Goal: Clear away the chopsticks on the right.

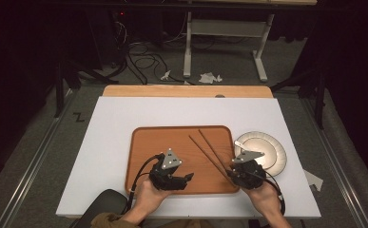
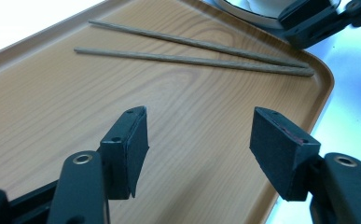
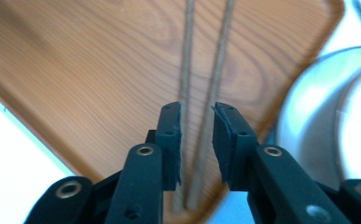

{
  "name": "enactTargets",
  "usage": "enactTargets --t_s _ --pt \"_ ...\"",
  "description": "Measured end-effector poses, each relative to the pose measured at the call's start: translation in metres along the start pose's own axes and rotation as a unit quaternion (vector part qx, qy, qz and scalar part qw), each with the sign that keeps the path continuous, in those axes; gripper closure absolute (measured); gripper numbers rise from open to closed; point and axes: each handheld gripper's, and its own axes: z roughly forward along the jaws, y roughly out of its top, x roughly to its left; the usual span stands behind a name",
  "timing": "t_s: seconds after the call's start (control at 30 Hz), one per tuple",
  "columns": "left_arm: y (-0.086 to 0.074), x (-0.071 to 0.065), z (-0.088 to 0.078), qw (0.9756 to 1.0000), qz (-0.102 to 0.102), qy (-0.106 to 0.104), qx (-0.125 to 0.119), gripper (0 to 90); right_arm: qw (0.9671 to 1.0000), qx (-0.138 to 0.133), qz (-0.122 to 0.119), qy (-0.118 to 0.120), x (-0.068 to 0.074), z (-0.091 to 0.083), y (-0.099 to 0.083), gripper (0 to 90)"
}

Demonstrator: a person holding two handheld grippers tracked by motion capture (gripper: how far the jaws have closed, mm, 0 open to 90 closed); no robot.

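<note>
We judge the 2 chopsticks (image 3: 201, 88) on the tray (image 1: 146, 142) light, stiff, slippery; grip near ends. Right fingers (image 3: 171, 135) released astride them, left gripper (image 2: 199, 140) spread, empty.

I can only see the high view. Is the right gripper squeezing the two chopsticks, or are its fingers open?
Observer: The right gripper view settles it. The right gripper has its fingers apart, not pressing on the chopsticks. The sticks lie flat on the tray and run under the gap between the fingers.
Operator: And the other one, is it holding anything?
Observer: No. In the left gripper view the left gripper has its fingers wide open, with just bare tray wood between them. The chopsticks lie farther off, beyond its fingertips.
</note>
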Motion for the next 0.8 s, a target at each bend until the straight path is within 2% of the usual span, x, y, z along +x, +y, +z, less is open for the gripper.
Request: enactTargets --t_s 0.1,0.17,0.33,0.4,0.8 --pt "0.000 0.000 0.000 1.0000 0.000 0.001 0.001 37.0 1.0000 -0.006 0.004 0.003 -0.004 -0.004 -0.005 68.3" --pt "0.000 0.000 -0.001 1.0000 0.000 0.001 0.000 37.0 0.9999 -0.011 -0.009 0.003 -0.004 -0.005 -0.009 64.9" --pt "-0.001 0.000 -0.001 1.0000 -0.003 0.001 0.002 37.0 0.9999 -0.009 -0.007 0.006 -0.006 -0.002 -0.013 60.9" --pt "-0.002 0.000 -0.002 1.0000 -0.004 0.001 0.003 36.9 0.9997 -0.013 -0.009 0.016 -0.007 -0.001 -0.014 60.0" --pt "-0.006 0.001 -0.004 0.9999 -0.012 0.007 0.008 36.9 0.9992 -0.010 -0.025 0.030 -0.008 0.003 -0.017 56.1"
